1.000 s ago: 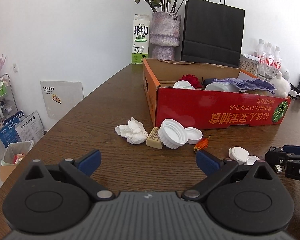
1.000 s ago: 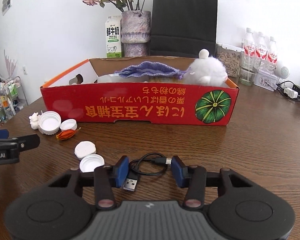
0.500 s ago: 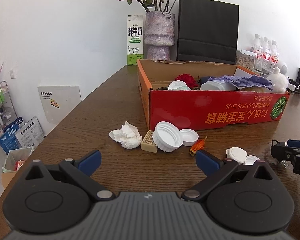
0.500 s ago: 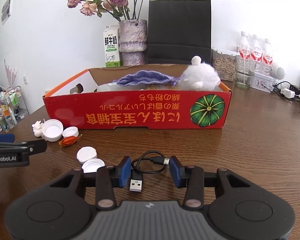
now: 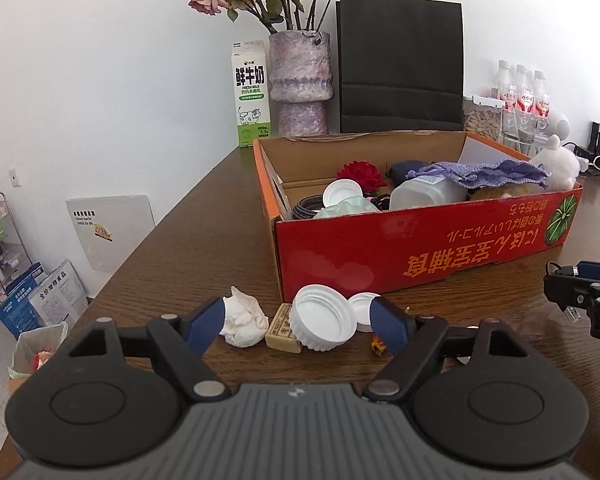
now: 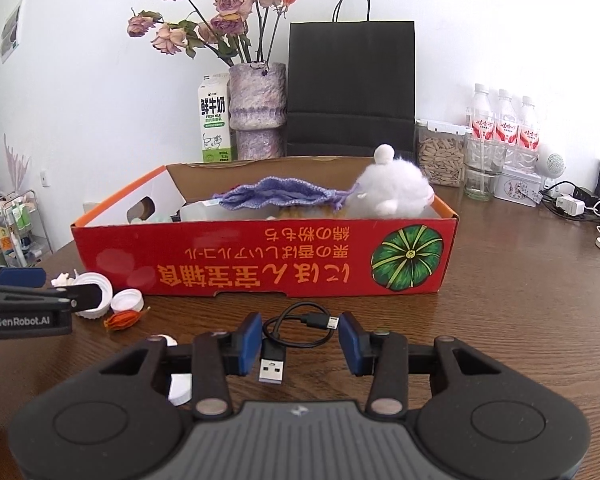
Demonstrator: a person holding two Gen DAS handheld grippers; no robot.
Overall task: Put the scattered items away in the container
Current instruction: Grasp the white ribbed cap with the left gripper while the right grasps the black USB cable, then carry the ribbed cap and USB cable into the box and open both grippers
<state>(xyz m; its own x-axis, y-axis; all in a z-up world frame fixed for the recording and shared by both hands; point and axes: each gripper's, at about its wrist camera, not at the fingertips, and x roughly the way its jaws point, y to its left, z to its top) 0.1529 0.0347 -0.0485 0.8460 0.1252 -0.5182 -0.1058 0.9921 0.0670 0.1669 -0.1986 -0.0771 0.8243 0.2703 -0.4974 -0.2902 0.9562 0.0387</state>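
Note:
A red cardboard box (image 5: 420,240) (image 6: 260,264) holds several items. In front of it lie a crumpled tissue (image 5: 244,320), a tan block (image 5: 284,328), a large white lid (image 5: 324,322) (image 6: 94,292), a small white cap (image 5: 362,312) (image 6: 127,301) and an orange bit (image 5: 377,345) (image 6: 124,319). My left gripper (image 5: 300,320) is open, its fingers either side of the tissue, block and large lid. My right gripper (image 6: 298,342) is open around a black USB cable (image 6: 296,332) on the table, not closed on it. Two more white caps (image 6: 180,388) lie by its left finger.
A milk carton (image 5: 250,94), a vase of dried roses (image 5: 300,80), a black paper bag (image 5: 400,64), water bottles (image 6: 500,128) and a jar (image 6: 440,160) stand behind the box. Chargers and cords (image 6: 580,204) lie at the far right. The table edge runs along the left.
My left gripper has moved forward to the tissue, block and large lid and narrowed around them. My right gripper has moved forward over the USB cable.

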